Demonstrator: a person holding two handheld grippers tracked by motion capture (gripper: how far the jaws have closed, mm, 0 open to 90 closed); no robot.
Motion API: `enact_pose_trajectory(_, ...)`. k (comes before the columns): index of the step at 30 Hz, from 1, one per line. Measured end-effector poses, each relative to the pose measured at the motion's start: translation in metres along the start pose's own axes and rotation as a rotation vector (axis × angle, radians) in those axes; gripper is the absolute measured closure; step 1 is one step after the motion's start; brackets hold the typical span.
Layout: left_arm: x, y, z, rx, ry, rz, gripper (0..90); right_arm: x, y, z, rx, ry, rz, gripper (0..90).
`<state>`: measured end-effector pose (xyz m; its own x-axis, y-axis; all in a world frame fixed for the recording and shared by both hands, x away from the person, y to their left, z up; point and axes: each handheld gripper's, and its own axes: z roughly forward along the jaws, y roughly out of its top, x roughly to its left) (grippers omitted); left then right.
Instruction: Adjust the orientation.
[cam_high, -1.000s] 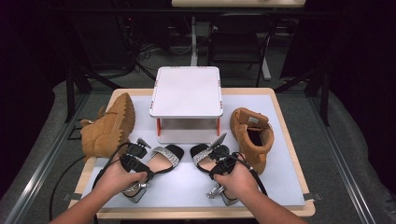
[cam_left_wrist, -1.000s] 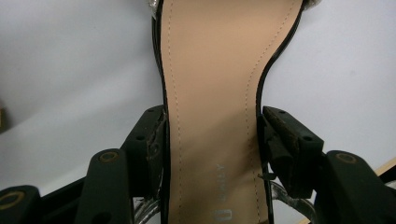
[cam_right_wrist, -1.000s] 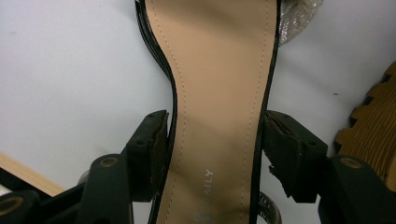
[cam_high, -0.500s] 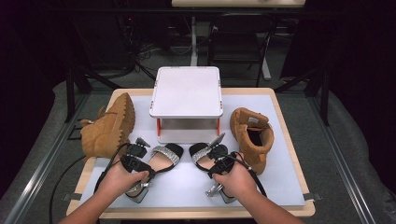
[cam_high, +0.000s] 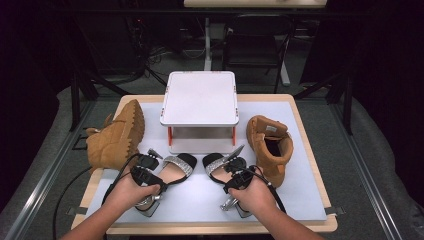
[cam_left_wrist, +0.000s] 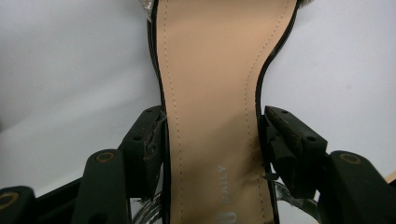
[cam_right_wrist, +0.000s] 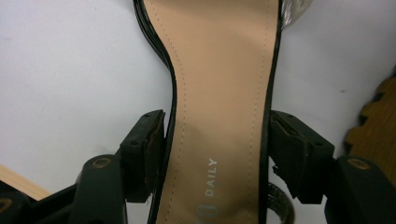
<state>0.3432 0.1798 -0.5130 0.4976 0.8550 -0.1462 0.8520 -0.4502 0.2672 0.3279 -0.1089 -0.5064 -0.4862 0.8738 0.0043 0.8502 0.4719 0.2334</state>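
The wooden-edged table with a pale grey-white mat (cam_high: 300, 200) occupies the centre of the high view. At upper centre stands a white square-topped platform on short red-orange legs (cam_high: 200, 97). A tan suede lace-up boot lying on its side, tread facing the platform (cam_high: 117, 135), is at centre left. A second tan suede boot standing upright (cam_high: 270, 145) is at centre right.

Two black heeled sandals with a beige insole and a glittering silver toe strap lie in front of the platform at lower centre. The left sandal (cam_high: 175, 167) points toward the upper right; in the left gripper view its insole (cam_left_wrist: 215, 93) runs up the middle of the frame. The right sandal (cam_high: 217, 165) points toward the upper left; in the right gripper view its insole (cam_right_wrist: 224, 93) likewise runs up the middle.

The left gripper (cam_high: 150, 176) is at lower left of centre. Its jaws straddle the waist of the left sandal; they have just been opening. The left pad (cam_left_wrist: 152, 140) lies at the sole edge, and a narrow gap shows at the right pad.

The right gripper (cam_high: 239, 177) is at lower right of centre. Its jaws straddle the right sandal and have just been opening; small gaps show on both sides of the sole.
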Motion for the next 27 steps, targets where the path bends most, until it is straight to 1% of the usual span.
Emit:
enact_pose_trajectory(1,-0.002,-0.001,0.001,0.001,0.014,0.015,39.9,-0.001,-0.003,0.004,0.01,0.007,0.009,38.0)
enact_pose_trajectory(2,-0.003,-0.001,0.002,-0.001,0.032,0.042,39.9,-0.001,-0.003,0.004,0.01,0.007,0.009,38.0)
enact_pose_trajectory(3,-0.005,-0.002,0.002,-0.002,0.041,0.05,39.8,0.0,-0.004,0.005,-0.005,0.01,0.019,38.2)
enact_pose_trajectory(5,-0.006,-0.004,0.002,-0.022,0.054,0.067,39.8,0.001,-0.005,0.005,-0.02,-0.001,0.004,38.8)
enact_pose_trajectory(6,-0.006,-0.004,0.002,-0.022,0.054,0.067,39.8,0.001,-0.005,0.005,-0.02,-0.001,0.004,38.8)
enact_pose_trajectory(8,-0.005,-0.007,0.002,-0.045,0.045,0.07,39.9,0.0,-0.009,0.005,-0.044,0.005,0.012,39.0)
enact_pose_trajectory(9,-0.005,-0.007,0.002,-0.045,0.045,0.07,39.8,0.0,-0.009,0.005,-0.044,0.005,0.012,39.0)
enact_pose_trajectory(10,-0.005,-0.008,0.002,-0.055,0.044,0.071,39.8,0.0,-0.01,0.004,-0.054,0.01,0.007,39.2)
enact_pose_trajectory(13,-0.004,-0.009,0.001,-0.06,0.043,0.074,40.1,0.001,-0.011,0.005,-0.07,0.01,0.017,39.3)
enact_pose_trajectory(15,-0.003,-0.01,0.001,-0.074,0.038,0.064,40.7,0.0,-0.012,0.004,-0.07,0.002,0.012,39.6)
enact_pose_trajectory(16,-0.002,-0.011,0.001,-0.082,0.034,0.05,41.6,0.001,-0.013,0.004,-0.085,-0.006,0.01,39.9)
enact_pose_trajectory(17,-0.001,-0.012,0.001,-0.087,0.029,0.039,41.9,0.001,-0.014,0.004,-0.083,0.0,0.007,40.0)
enact_pose_trajectory(18,-0.001,-0.012,0.0,-0.087,0.026,0.025,42.2,0.001,-0.015,0.005,-0.099,0.002,0.017,40.2)
enact_pose_trajectory(20,-0.001,-0.013,0.0,-0.086,0.03,0.024,42.7,0.0,-0.016,0.004,-0.1,0.01,0.018,40.6)
enact_pose_trajectory(21,-0.002,-0.015,0.0,-0.102,0.036,0.016,42.8,0.0,-0.017,0.004,-0.099,0.012,0.015,40.9)
enact_pose_trajectory(22,-0.002,-0.015,0.0,-0.102,0.036,0.016,42.9,0.0,-0.017,0.004,-0.099,0.012,0.015,40.9)
enact_pose_trajectory(23,-0.003,-0.016,-0.001,-0.105,0.039,0.022,42.9,0.0,-0.018,0.004,-0.11,0.014,0.027,41.0)
enact_pose_trajectory(24,-0.002,-0.018,-0.001,-0.111,0.023,0.002,43.1,0.0,-0.02,0.003,-0.114,0.016,0.029,41.2)
enact_pose_trajectory(25,-0.001,-0.019,-0.001,-0.116,0.017,-0.004,43.2,0.0,-0.021,0.004,-0.124,0.017,0.04,41.2)
enact_pose_trajectory(26,0.0,-0.019,-0.001,-0.113,0.011,-0.012,43.3,0.0,-0.021,0.003,-0.112,0.015,0.031,41.2)
enact_pose_trajectory(27,0.001,-0.02,-0.001,-0.116,-0.001,-0.032,43.3,0.0,-0.021,0.003,-0.112,0.014,0.034,41.3)
